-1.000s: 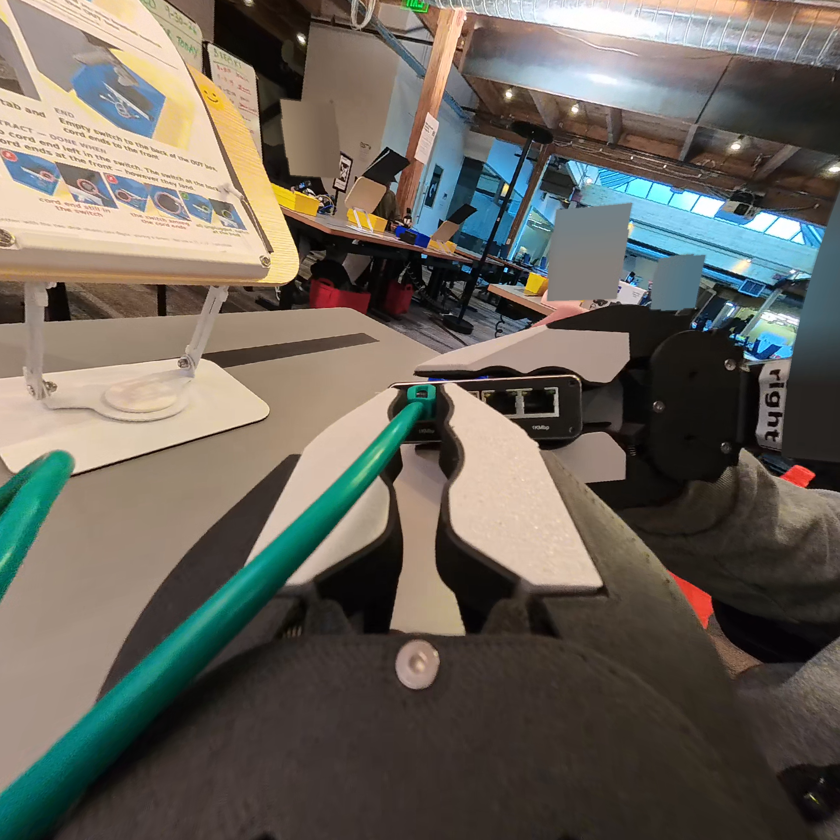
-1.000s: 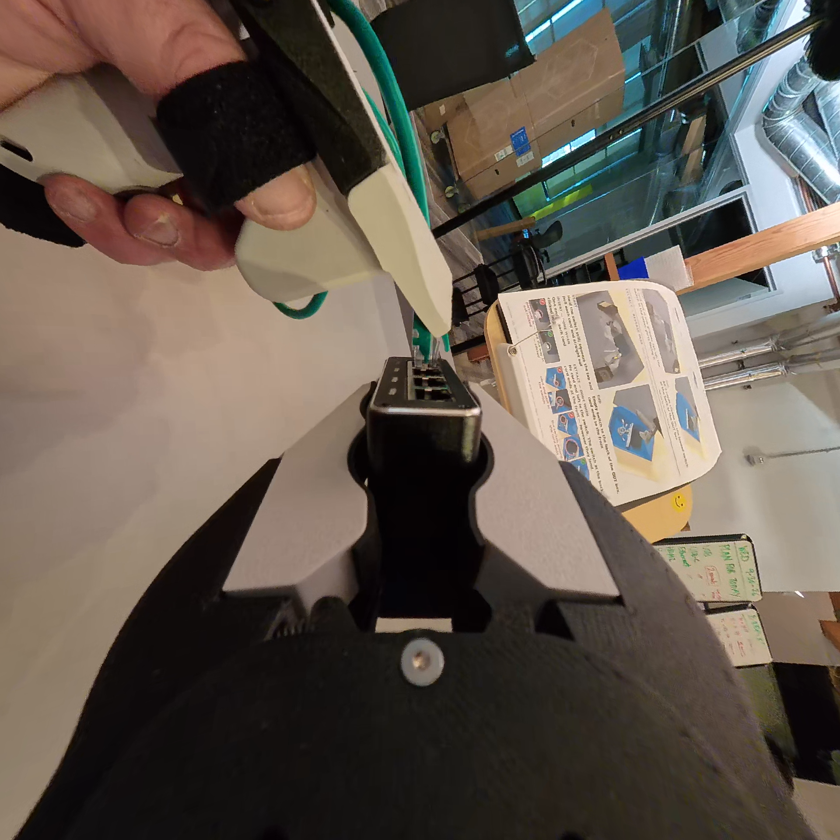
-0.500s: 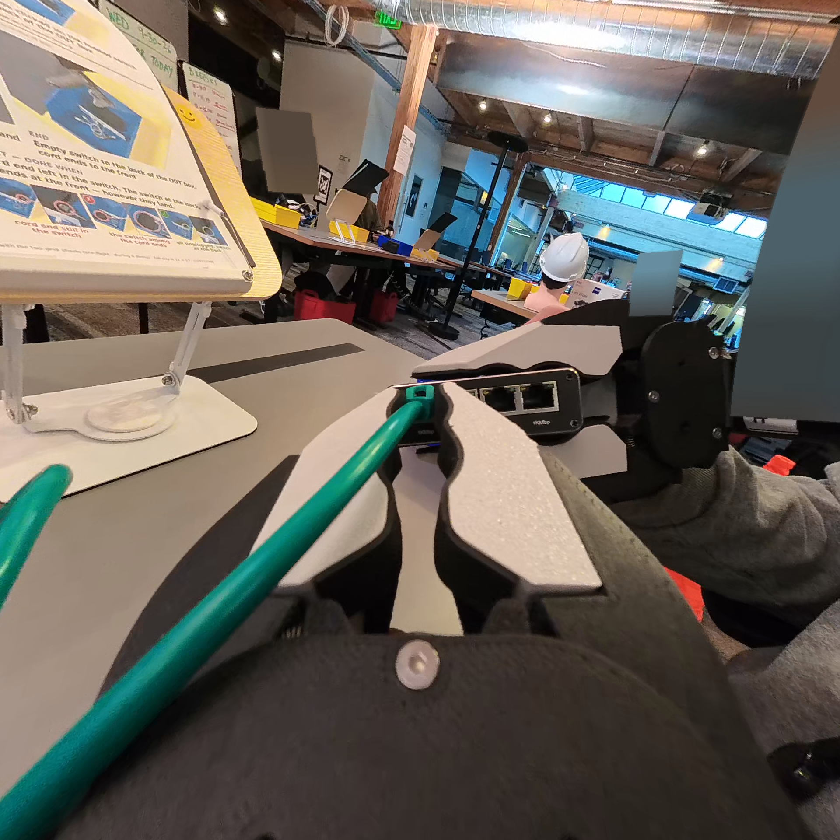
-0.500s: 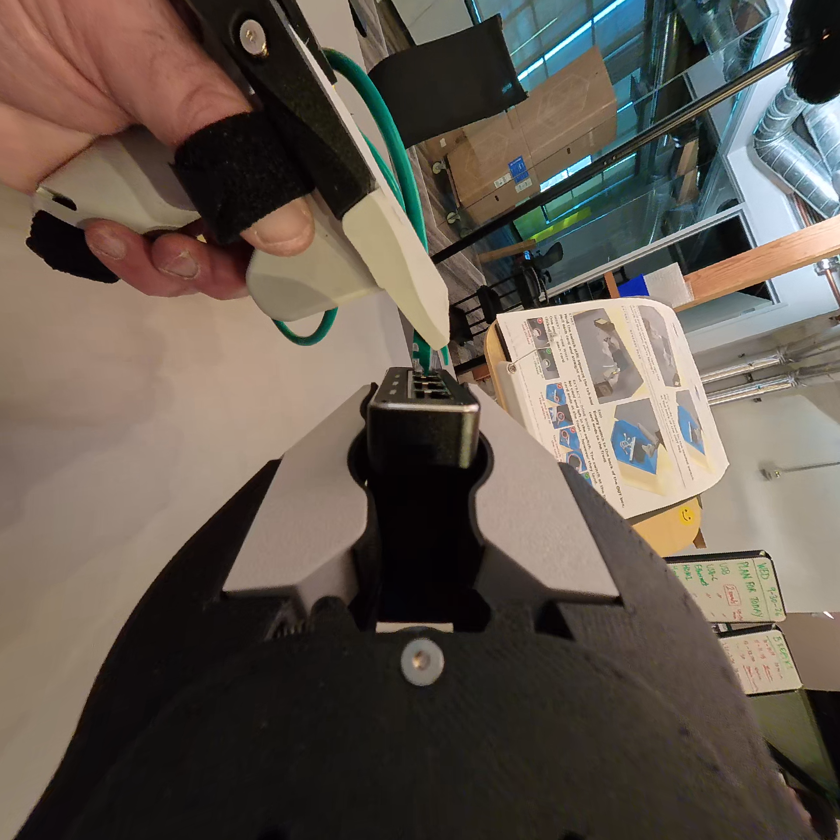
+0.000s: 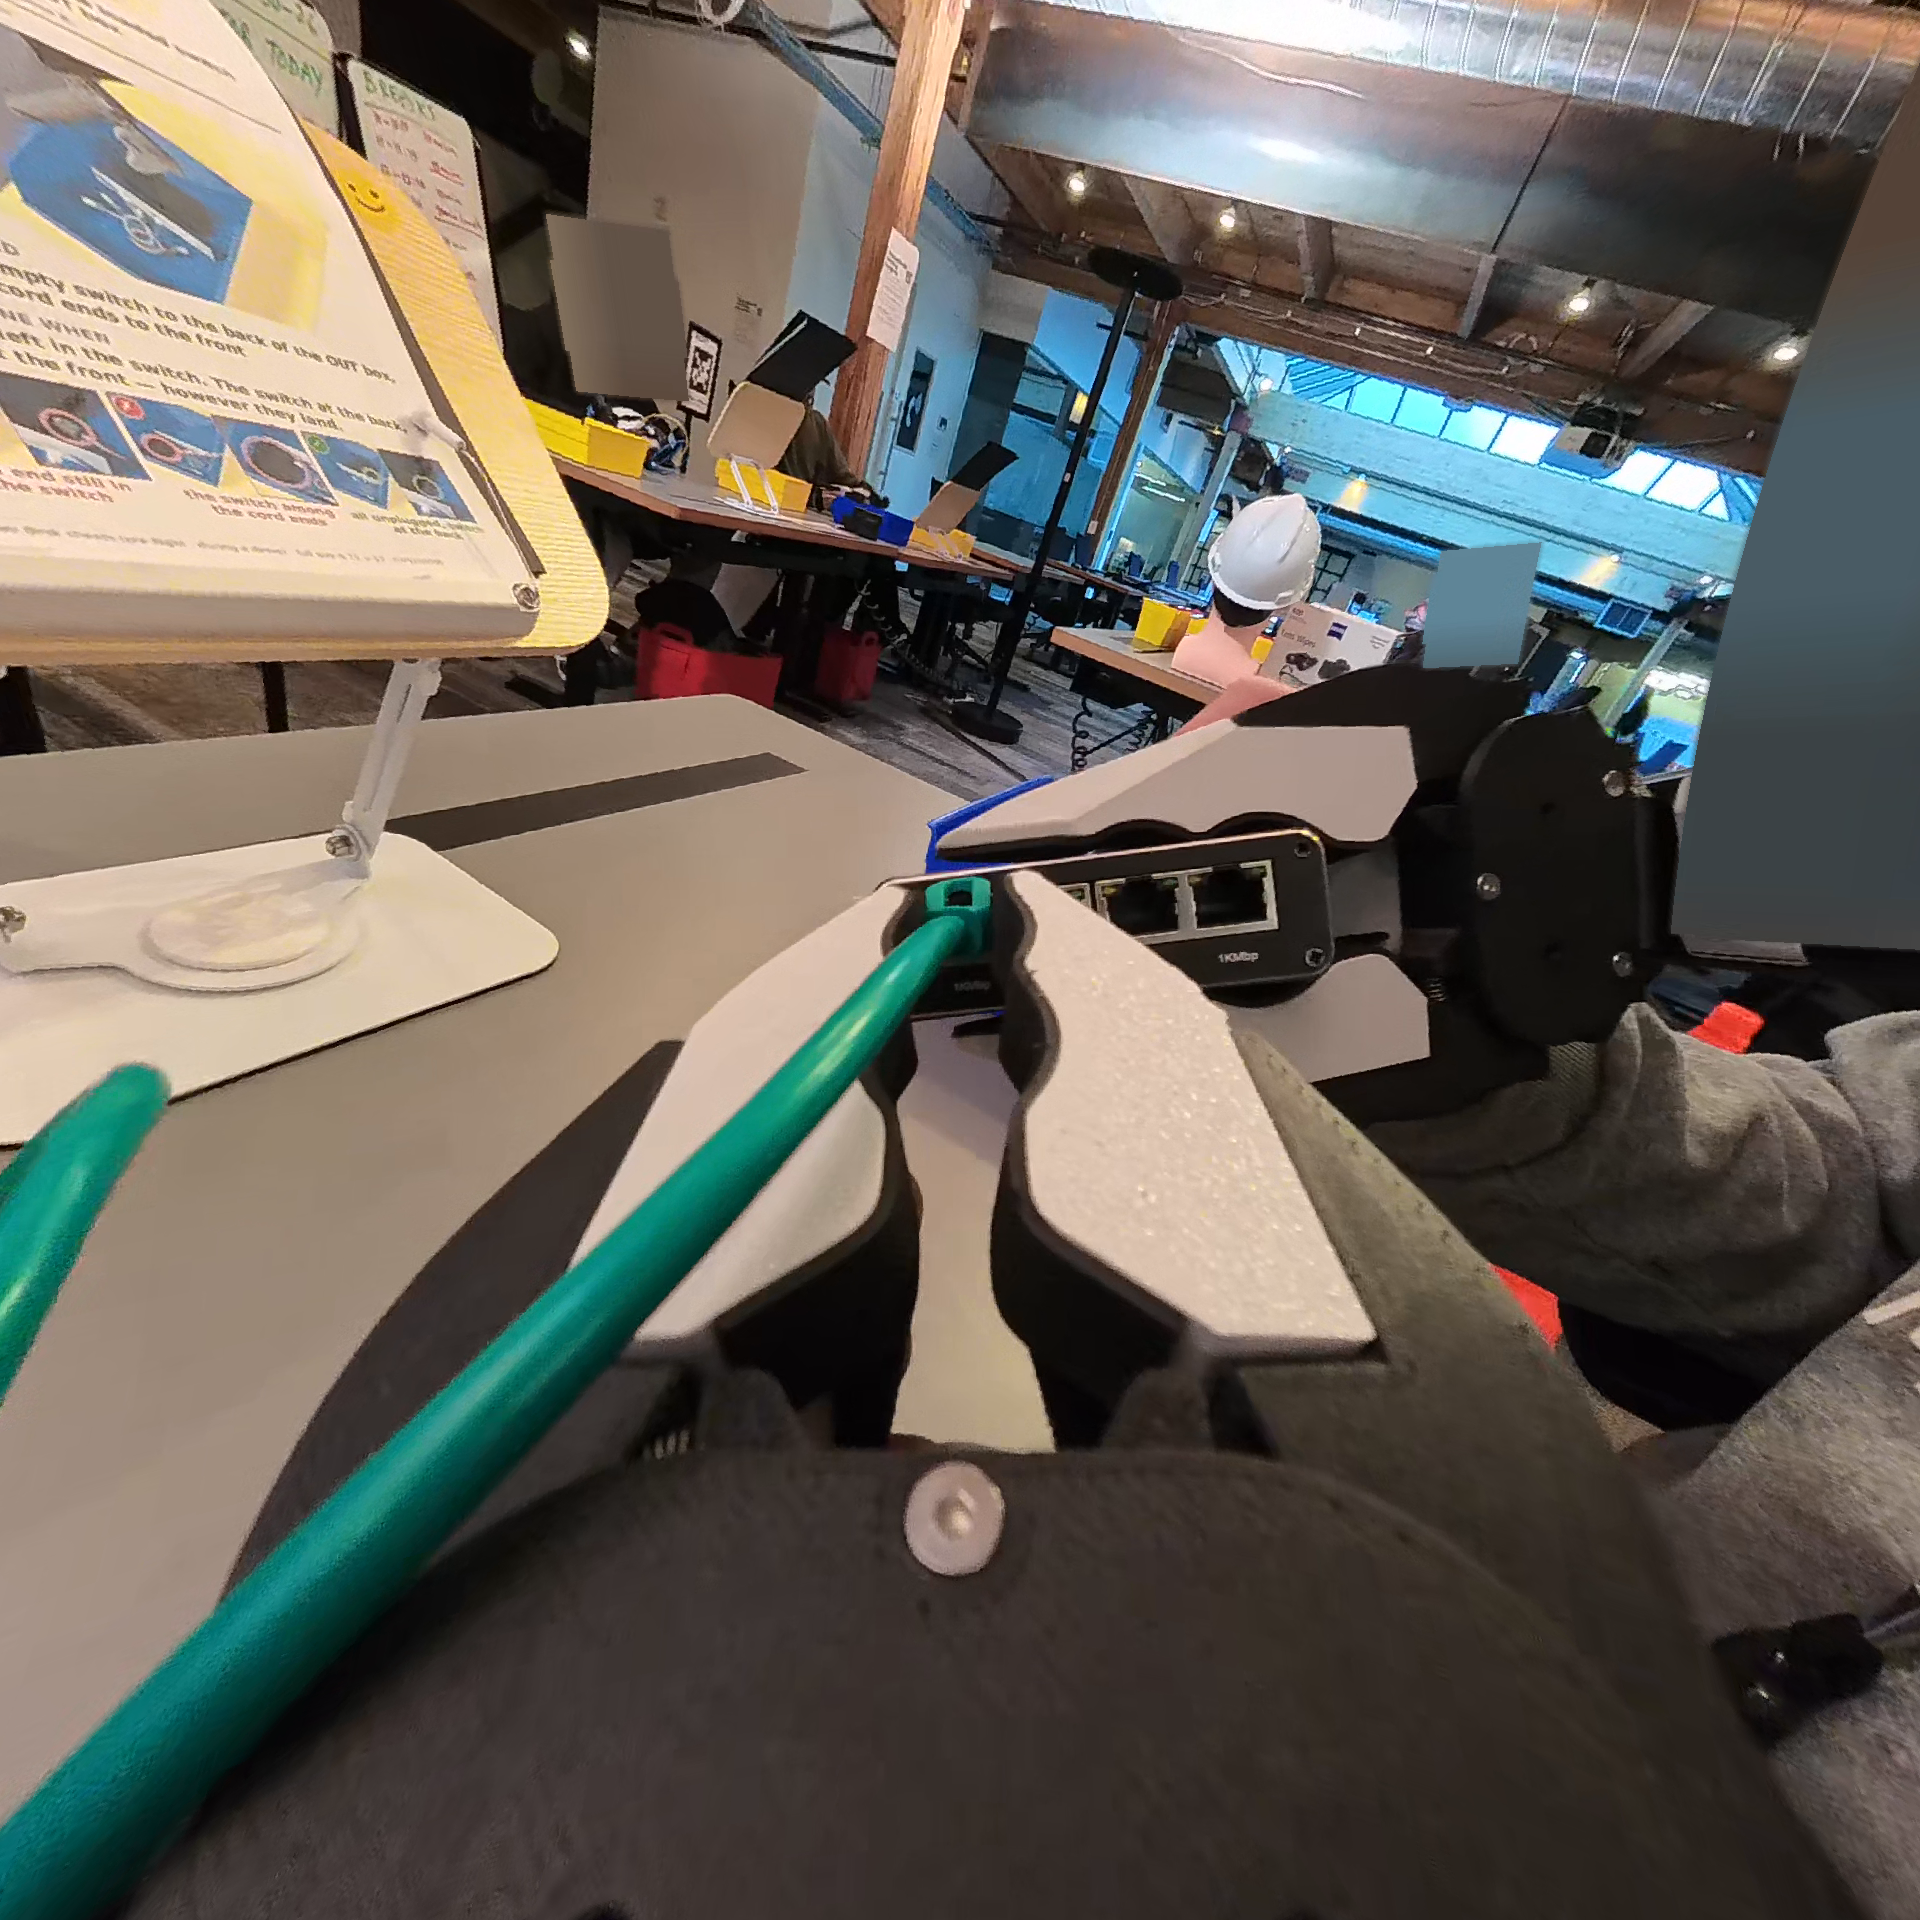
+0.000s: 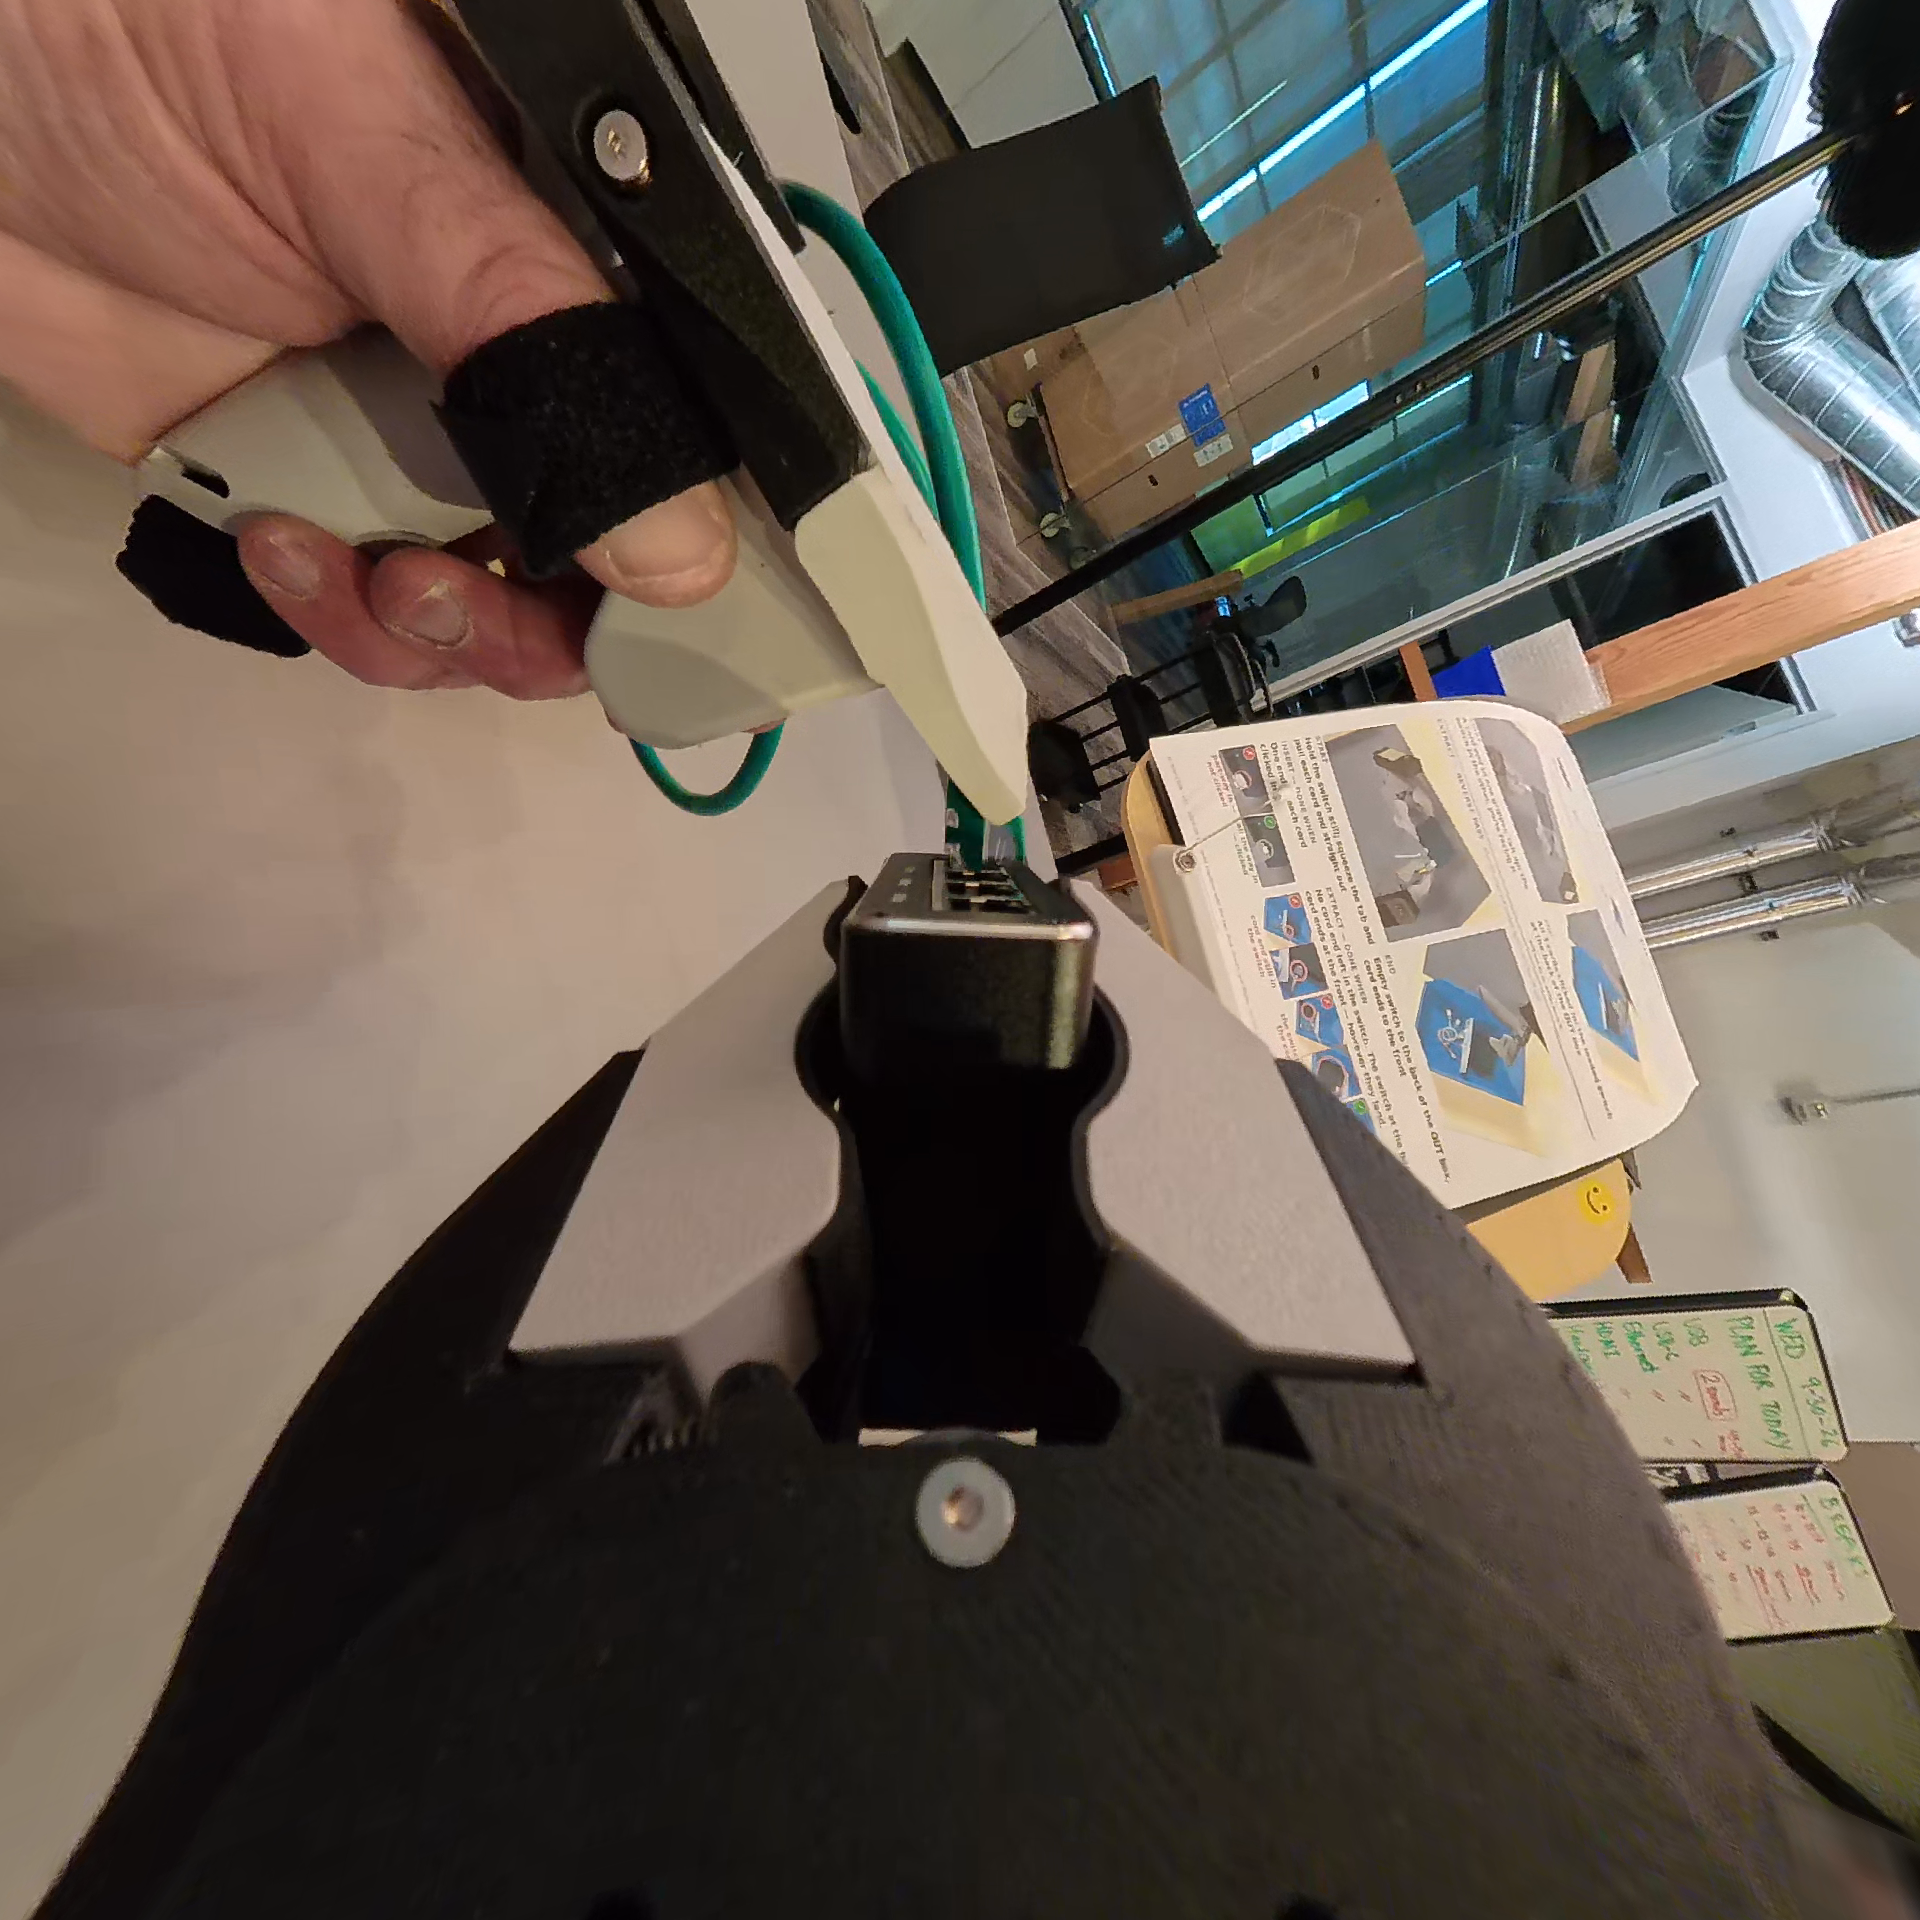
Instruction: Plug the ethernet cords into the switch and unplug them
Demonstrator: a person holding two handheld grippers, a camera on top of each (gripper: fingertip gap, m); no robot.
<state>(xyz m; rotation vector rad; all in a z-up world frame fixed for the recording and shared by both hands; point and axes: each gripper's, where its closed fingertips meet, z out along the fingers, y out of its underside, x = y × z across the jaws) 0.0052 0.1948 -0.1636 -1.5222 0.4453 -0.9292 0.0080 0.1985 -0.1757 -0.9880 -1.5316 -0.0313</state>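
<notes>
Between the two white fingers of the left gripper (image 5: 982,914), the green plug (image 5: 961,912) of the ethernet cord (image 5: 582,1236) meets the face of the black switch (image 5: 1195,909). How deep the plug sits in its port is hidden by the fingertips. These fingers are closed narrowly on the plug, and the cord runs back over the left finger and out of the picture at the lower left.

The right gripper (image 6: 966,997) clamps the switch (image 6: 966,987) by its flat sides and holds it in the air above the grey table (image 5: 623,883). From the left wrist view two free ports are seen beside the plug. From the right wrist view the ports are almost edge-on, but the person's hand (image 6: 312,343) on the left gripper's handle shows, and a green loop of cord (image 6: 914,416) behind it. A white stand with an instruction sheet (image 5: 208,343) stands on the table.
</notes>
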